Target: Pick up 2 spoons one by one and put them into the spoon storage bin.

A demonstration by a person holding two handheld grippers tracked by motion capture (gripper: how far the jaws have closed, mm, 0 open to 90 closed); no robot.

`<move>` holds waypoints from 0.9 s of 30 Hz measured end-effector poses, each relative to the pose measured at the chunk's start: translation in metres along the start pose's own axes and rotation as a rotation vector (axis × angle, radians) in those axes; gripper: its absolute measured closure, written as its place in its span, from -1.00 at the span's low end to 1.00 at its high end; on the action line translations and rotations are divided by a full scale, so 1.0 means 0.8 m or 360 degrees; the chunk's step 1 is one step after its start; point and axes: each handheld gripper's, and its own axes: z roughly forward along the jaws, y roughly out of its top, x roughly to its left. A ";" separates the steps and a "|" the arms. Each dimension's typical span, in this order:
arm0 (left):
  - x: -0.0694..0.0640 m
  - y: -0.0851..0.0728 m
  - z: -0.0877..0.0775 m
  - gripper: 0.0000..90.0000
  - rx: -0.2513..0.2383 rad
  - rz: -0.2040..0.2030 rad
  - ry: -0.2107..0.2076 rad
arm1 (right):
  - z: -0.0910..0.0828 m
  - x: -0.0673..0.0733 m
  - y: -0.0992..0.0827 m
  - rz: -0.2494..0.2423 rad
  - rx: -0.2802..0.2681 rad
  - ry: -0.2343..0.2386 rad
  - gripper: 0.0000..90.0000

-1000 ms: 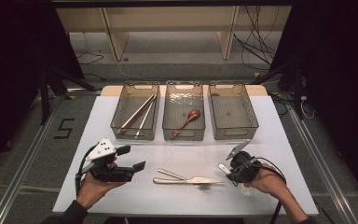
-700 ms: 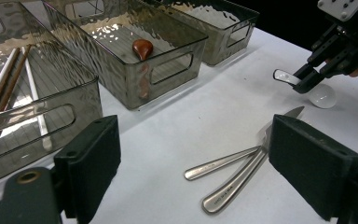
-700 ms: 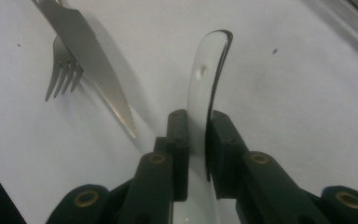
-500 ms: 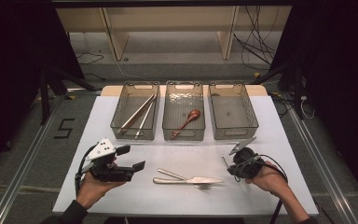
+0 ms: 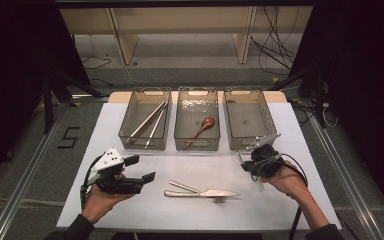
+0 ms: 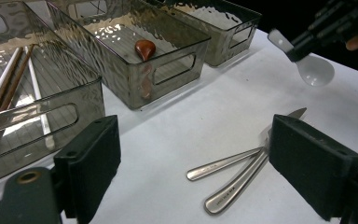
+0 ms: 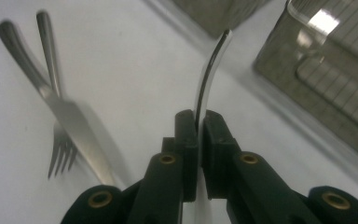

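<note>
The right gripper [image 7: 196, 140] pinches a clear spoon [image 7: 208, 81] tight, lifted at 4 o'clock, likely bound for the spoon bin [image 5: 197, 120]. The left gripper [image 5: 136, 170] waits wide open at 8 o'clock, holding nothing.

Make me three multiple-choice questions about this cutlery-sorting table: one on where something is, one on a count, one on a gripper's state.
1. Where is the brown spoon?
A. left bin
B. middle bin
C. on the table

2. How many clear bins stand on the table?
A. two
B. three
C. four

3. What is the right gripper doing?
A. clamping a white spoon
B. standing open
C. holding a fork

Answers: 1 B, it lies in the middle bin. 2 B, three stand side by side. 3 A, its jaws pinch the white spoon, while fork and knife lie on the table.
</note>
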 end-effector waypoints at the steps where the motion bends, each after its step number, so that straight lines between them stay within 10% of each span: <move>1: 0.000 0.000 0.000 -0.64 -0.0002 0.0000 0.0001 | -0.001 -0.001 0.005 0.0003 -0.0027 -0.0006 0.92; 27: 0.004 -0.002 -0.002 -0.64 -0.0021 -0.0018 0.0008 | 0.017 -0.025 0.129 0.0106 -0.0312 -0.0090 0.92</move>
